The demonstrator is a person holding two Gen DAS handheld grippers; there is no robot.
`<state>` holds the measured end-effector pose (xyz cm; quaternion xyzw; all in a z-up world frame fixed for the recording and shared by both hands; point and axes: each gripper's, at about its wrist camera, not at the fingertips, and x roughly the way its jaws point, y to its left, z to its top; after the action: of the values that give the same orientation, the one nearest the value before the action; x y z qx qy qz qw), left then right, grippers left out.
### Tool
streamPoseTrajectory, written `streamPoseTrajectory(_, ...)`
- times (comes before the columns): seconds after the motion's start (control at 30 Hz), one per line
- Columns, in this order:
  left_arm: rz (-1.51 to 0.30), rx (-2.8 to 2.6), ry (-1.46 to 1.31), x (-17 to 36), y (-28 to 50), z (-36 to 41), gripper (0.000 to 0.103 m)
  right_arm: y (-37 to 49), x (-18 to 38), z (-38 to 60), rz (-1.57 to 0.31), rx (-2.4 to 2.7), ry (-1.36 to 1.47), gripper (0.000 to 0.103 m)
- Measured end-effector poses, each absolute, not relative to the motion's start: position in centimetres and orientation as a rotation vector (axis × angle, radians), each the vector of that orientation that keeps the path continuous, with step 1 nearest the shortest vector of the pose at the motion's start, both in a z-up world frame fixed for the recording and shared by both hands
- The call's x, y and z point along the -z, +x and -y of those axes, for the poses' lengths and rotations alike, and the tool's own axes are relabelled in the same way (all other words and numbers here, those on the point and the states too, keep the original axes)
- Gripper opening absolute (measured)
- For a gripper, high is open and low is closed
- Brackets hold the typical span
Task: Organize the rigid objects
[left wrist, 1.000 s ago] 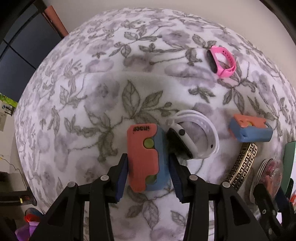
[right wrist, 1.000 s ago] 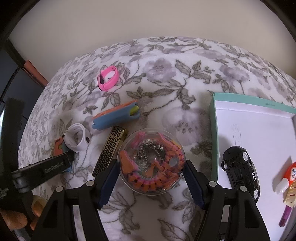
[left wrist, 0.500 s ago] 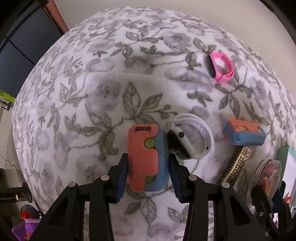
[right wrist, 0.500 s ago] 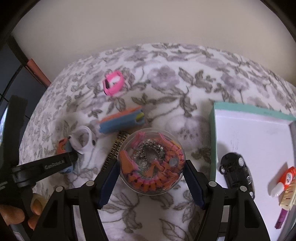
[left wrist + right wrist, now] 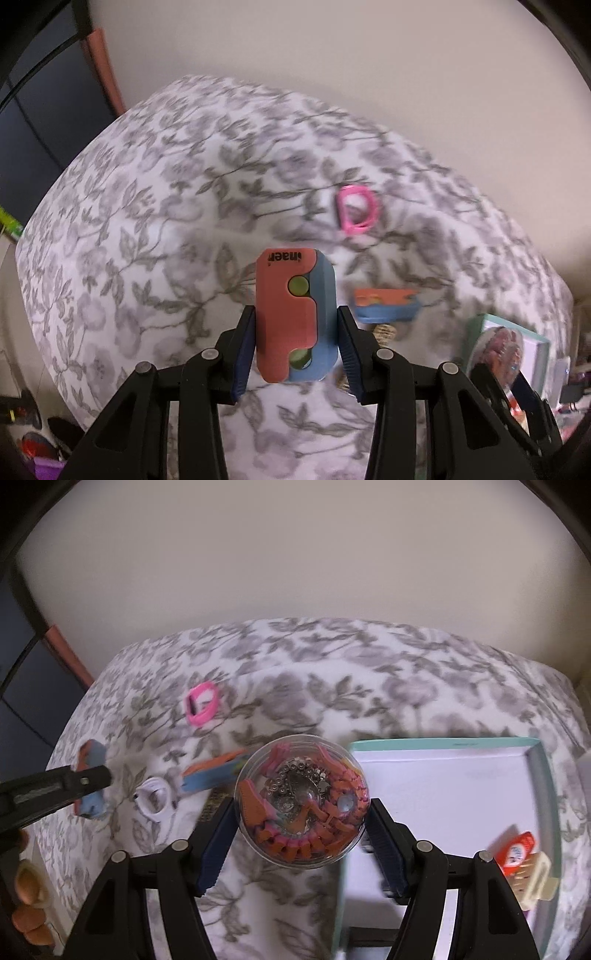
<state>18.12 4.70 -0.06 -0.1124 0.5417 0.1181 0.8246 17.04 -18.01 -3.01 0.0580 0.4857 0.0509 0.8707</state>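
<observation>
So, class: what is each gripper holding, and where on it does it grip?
Left gripper: orange-and-blue plastic block, clamped across its long sides. Right gripper: round clear plastic container of beads, gripped at opposite sides.

The left gripper (image 5: 295,338) points steeply downward above the floral-covered bed (image 5: 147,221), its two blue-padded jaws pressed against the sides of an orange-and-blue block (image 5: 295,314) that it holds clear of the bed. The right gripper (image 5: 301,829) also tilts downward above the bed, to the right of the left gripper, its jaws set wide and clamped on a round clear container (image 5: 301,805). Fingertips (image 5: 26,886) of the person's left hand show at the lower left edge of the right wrist view, behind the left gripper.
</observation>
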Motion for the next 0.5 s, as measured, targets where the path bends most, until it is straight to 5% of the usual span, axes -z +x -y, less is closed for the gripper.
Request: streamPoseTrajectory(0.5, -1.192, -0.053, -0.094, 0.6, 17.9, 5.1, 0.044, 16.4, 2.3, 29.6, -1.009, 0.095, 0.296, 0.072)
